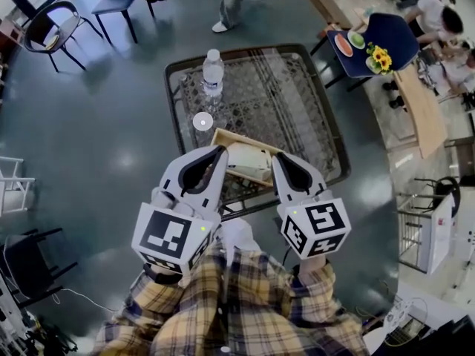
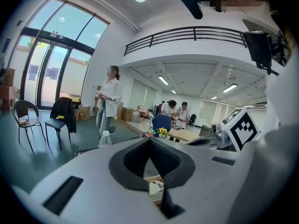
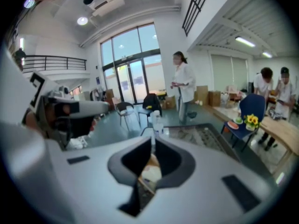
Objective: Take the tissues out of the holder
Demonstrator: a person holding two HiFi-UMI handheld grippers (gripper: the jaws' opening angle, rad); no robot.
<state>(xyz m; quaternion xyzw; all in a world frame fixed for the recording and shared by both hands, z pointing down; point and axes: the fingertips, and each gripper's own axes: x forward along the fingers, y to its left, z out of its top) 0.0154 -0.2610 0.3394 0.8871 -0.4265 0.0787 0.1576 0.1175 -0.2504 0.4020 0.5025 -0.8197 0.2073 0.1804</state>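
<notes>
A wooden tissue holder [image 1: 236, 144] lies tilted near the front edge of the glass table [image 1: 335, 144], with white tissues [image 1: 249, 159] showing in it. My left gripper [image 1: 220, 152] hangs just left of the holder, jaws shut and empty. Just right of the holder, my right gripper [image 1: 279, 159] is shut with nothing in it. In the left gripper view the holder and tissues [image 2: 156, 188] show through the gap under the shut left gripper [image 2: 150, 140]. The right gripper view shows the holder [image 3: 150, 171] below the shut right gripper [image 3: 153, 138].
A water bottle [image 1: 213, 72] and a small round white lid [image 1: 202, 122] stand on the table's far left. A blue chair [image 1: 375, 41] holds plates and yellow flowers at the right. Dark chairs [image 1: 52, 28] stand far left. A person [image 1: 234, 2] stands beyond the table.
</notes>
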